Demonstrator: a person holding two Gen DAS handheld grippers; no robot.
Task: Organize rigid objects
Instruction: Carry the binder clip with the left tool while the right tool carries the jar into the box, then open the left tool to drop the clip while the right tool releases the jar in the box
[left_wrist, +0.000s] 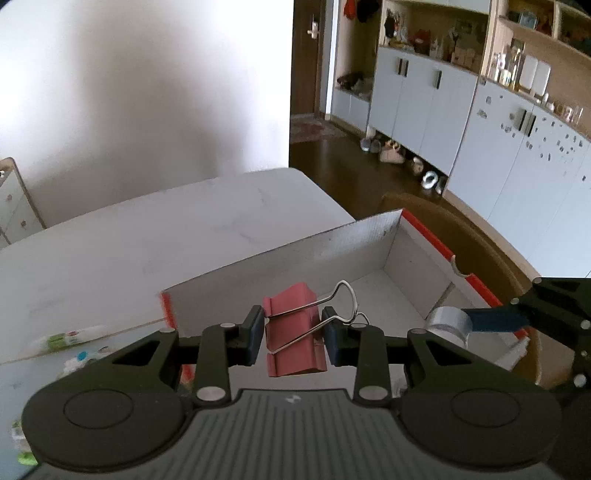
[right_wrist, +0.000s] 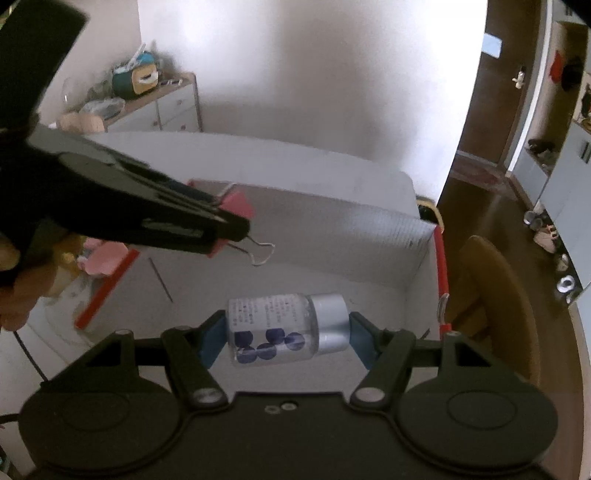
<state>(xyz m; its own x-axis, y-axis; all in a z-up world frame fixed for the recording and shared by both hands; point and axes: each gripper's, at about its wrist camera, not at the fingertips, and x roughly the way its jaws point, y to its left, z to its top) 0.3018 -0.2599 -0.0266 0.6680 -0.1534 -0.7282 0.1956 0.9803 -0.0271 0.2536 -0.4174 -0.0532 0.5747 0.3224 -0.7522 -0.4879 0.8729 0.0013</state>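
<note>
Left gripper (left_wrist: 293, 334) pinches a pink binder clip (left_wrist: 293, 328) between its blue pads (left_wrist: 255, 334), fingers drawn in close, pads pressing both sides of the clip body; the clip's wire handles (left_wrist: 345, 295) stick out up and to the right, one crossing the clip face. Clip hangs over the near edge of an open white box (left_wrist: 332, 236), above the box floor, not touching it. From the right wrist view the same clip (right_wrist: 236, 205) shows at the left gripper's tip (right_wrist: 231, 225), held over the box's left side, wire loop (right_wrist: 264, 253) hanging free below. Right gripper (right_wrist: 286, 332) clamps a small clear bottle (right_wrist: 273, 328) lying sideways across the fingers, about half open, one pad (right_wrist: 212, 339) on the bottle base at left, the other on the silver cap (right_wrist: 332, 321) at right; label with small print and dark blue dots on it. Bottle is over the box interior (right_wrist: 332, 266), near side, whether it touches the floor can't tell. In the left wrist view the right gripper's blue finger (left_wrist: 495, 319) and the silver cap (left_wrist: 448, 323) show at right, over the box's right end. Box has red trim on its edges (left_wrist: 430, 234) and sits on a white table (left_wrist: 147, 236). Left of the box on the table: a tube (left_wrist: 70, 338) and some blurred pink items (right_wrist: 101, 256). A hand (right_wrist: 14, 291) shows at far left edge, blurred. Right of the table a wooden chair back (right_wrist: 498, 295). Far: white wall (left_wrist: 129, 92), cabinets (left_wrist: 424, 107) with shelves, shoes on the floor (left_wrist: 391, 151), a drawer unit (right_wrist: 166, 107) with clutter on top.
</note>
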